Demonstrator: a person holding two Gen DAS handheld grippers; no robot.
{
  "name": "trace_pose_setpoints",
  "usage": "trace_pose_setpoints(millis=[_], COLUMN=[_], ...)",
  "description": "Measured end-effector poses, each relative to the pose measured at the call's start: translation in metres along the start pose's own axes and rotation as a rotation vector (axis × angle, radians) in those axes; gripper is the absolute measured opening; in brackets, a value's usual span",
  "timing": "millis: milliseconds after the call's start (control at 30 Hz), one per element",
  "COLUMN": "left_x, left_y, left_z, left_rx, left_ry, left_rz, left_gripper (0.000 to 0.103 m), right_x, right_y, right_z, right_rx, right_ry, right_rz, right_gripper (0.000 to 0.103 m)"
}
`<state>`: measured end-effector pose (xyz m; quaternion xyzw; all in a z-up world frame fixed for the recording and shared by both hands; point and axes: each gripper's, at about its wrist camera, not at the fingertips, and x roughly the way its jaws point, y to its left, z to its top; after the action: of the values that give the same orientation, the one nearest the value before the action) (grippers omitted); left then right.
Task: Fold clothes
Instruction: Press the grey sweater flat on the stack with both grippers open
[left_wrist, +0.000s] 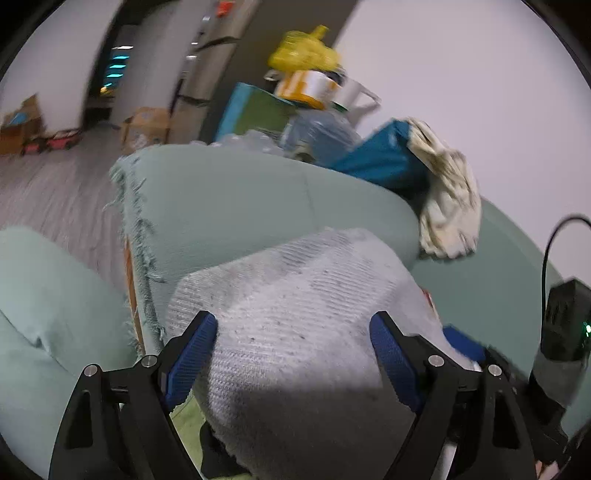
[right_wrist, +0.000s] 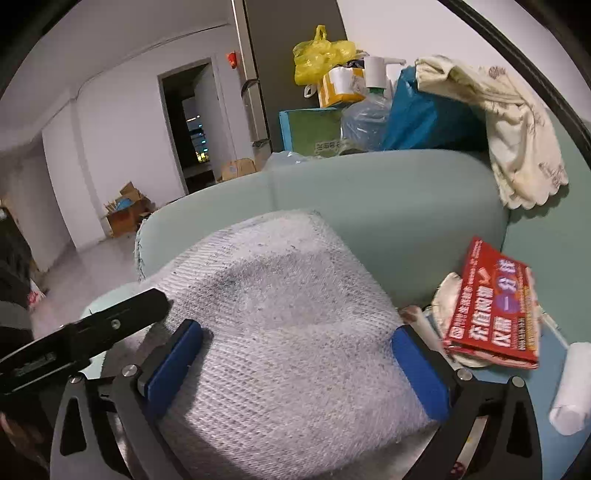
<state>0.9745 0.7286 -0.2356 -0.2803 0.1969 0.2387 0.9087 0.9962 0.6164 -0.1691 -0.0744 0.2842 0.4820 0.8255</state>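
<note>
Pale-green sofa (right_wrist: 388, 195): folded grey knit garment (right_wrist: 288, 325) spans both wide-spread grippers, left gripper (left_wrist: 293, 332) and right gripper (right_wrist: 295, 343), seemingly cradling it; best lowered level onto the cushion edge

Your pale green sofa (right_wrist: 388, 206) fills the middle. At one o'clock a cream cloth (right_wrist: 517, 122) drapes over a blue bag (right_wrist: 417, 118); at twelve sit a yellow bag (right_wrist: 317, 55) and water jug (right_wrist: 364, 122). At three o'clock lies a red packet (right_wrist: 495, 306). Cardboard boxes (right_wrist: 125, 210) stand at nine.
</note>
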Motion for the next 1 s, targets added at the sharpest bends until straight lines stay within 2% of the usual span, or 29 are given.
trace_pose_setpoints(millis=[133, 200, 233, 367, 433, 567, 667, 767, 833, 900, 1000], left_x=[-0.007, -0.016, -0.014, 0.011, 0.015, 0.022, 0.013, -0.017, -0.022, -0.017, -0.015], left_y=[-0.009, -0.016, -0.019, -0.02, -0.017, -0.012, -0.021, -0.033, -0.037, -0.036, -0.03], left_z=[0.014, 0.024, 0.026, 0.021, 0.015, 0.021, 0.036, 0.046, 0.046, 0.042, 0.03], left_rx=[0.055, 0.083, 0.1, 0.133, 0.139, 0.092, 0.048, 0.027, 0.033, 0.034, -0.009], left_ry=[0.01, -0.027, -0.024, 0.065, 0.056, 0.081, 0.135, 0.087, 0.106, 0.134, 0.134], left_rz=[-0.007, -0.055, -0.045, 0.019, 0.037, 0.044, 0.081, 0.043, 0.02, 0.04, 0.016], left_gripper=[0.085, 0.085, 0.085, 0.08, 0.08, 0.08, 0.077, 0.077, 0.077, 0.077, 0.077], right_x=[-0.008, -0.016, -0.016, 0.0, 0.007, 0.015, 0.016, 0.003, -0.006, -0.028, -0.044], right_y=[-0.008, -0.009, -0.008, -0.012, -0.015, -0.015, -0.015, -0.021, -0.024, -0.029, -0.031], right_z=[0.007, 0.014, 0.014, 0.007, 0.005, 0.009, 0.018, 0.027, 0.038, 0.054, 0.076], right_rx=[0.018, 0.011, 0.0, 0.024, 0.04, 0.034, 0.008, -0.016, -0.047, -0.057, -0.053], right_ry=[-0.018, -0.061, -0.065, 0.007, 0.032, 0.061, 0.097, 0.143, 0.159, 0.098, 0.038], right_rz=[0.011, -0.008, -0.014, 0.002, 0.003, -0.005, 0.0, 0.0, -0.024, -0.005, 0.037], right_gripper=[0.103, 0.103, 0.103, 0.103, 0.103, 0.103, 0.103, 0.103, 0.101, 0.101, 0.101])
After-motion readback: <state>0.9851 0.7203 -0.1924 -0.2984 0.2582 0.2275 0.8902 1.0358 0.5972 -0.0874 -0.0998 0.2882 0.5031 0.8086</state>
